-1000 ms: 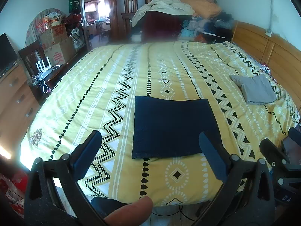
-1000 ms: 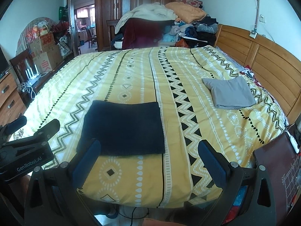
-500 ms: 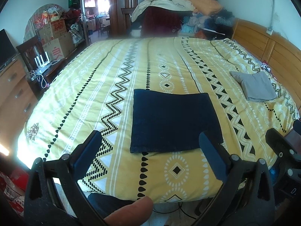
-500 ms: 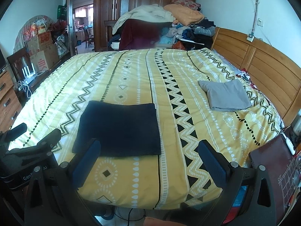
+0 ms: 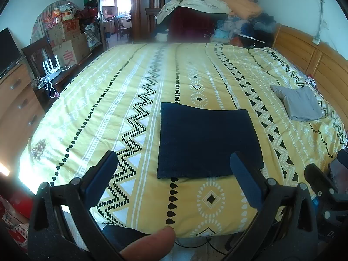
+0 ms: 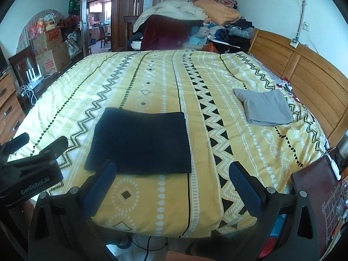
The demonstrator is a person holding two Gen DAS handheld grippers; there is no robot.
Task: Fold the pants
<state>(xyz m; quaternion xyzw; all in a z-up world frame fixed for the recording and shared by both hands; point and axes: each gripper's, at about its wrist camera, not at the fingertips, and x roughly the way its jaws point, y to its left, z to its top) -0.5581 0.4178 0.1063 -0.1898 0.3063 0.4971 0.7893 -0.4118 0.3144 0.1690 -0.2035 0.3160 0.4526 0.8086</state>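
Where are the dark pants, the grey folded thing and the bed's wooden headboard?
Pants [image 5: 206, 139]: left wrist view, middle of the folded cloth.
Grey cloth [image 6: 266, 106]: right wrist view, middle of its top.
Headboard [image 6: 313, 80]: right wrist view, a wooden panel.

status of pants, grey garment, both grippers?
Pants: folded into a flat rectangle, lying on the bedspread, held by neither gripper.
Grey garment: folded, lying near the headboard.
Left gripper: open, empty, above the bed's near edge.
Right gripper: open, empty, above the bed's near edge.
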